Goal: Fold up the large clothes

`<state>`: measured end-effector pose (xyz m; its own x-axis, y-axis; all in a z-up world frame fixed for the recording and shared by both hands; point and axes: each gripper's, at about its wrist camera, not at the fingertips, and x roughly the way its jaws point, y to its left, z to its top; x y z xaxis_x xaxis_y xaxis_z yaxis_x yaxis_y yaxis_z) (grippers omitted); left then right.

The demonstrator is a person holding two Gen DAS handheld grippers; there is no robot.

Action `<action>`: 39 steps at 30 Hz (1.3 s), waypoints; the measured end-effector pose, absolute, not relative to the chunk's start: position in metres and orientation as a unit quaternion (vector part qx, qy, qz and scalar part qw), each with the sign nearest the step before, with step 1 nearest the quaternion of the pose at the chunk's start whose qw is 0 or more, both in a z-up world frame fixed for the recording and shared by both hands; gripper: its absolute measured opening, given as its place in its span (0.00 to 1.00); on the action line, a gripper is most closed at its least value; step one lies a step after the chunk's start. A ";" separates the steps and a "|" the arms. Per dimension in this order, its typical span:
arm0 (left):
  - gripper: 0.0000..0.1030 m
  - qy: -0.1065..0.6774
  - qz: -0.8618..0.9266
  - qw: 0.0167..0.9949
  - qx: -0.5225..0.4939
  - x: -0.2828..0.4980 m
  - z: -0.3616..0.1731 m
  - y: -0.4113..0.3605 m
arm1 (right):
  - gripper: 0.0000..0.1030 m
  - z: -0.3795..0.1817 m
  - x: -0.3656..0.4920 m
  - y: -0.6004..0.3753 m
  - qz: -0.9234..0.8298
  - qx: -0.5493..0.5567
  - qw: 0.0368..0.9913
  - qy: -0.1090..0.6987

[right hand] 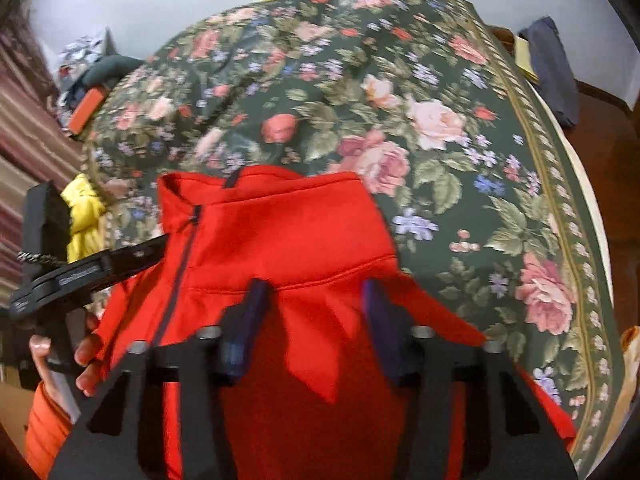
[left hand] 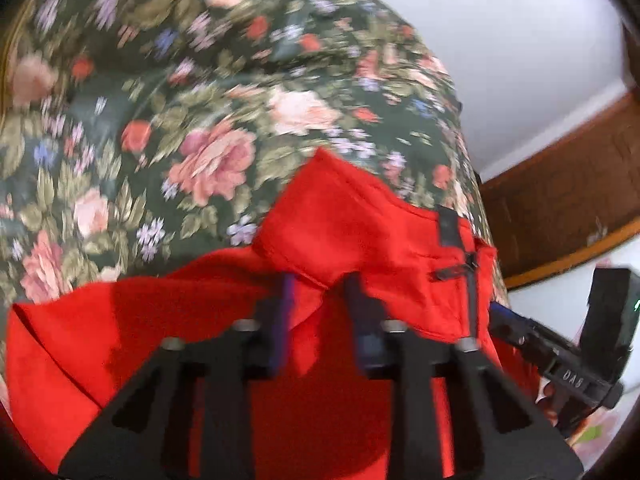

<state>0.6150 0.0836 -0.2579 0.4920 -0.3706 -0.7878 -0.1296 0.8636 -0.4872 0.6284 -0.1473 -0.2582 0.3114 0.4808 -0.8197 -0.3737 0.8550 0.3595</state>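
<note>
A home bedroom: a dark green rose-printed bedspread [right hand: 400, 100] covers the bed beyond the fingers (plain white walls [left hand: 500, 40], brown wooden skirting [left hand: 560, 200]).

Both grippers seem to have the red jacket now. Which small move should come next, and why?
Probably lift both a little, together. The left gripper and right gripper each pinch bunched fabric of the red jacket, whose collar lies on the floral bedspread; a small lift tests both grips before folding.

The red jacket [right hand: 280, 236] with a dark zipper [right hand: 180, 264] lies on a dark green bedspread [right hand: 400, 92] with pink, red, cream and lilac flowers and an olive leaf border, near something yellow [right hand: 82, 216] and black grippers with blue pads [right hand: 256, 300].
</note>
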 end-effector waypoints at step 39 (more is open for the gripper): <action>0.03 0.450 -0.087 0.889 -0.004 0.374 -0.149 0.040 | 0.04 -0.197 0.400 -0.143 0.333 -0.110 0.833 0.429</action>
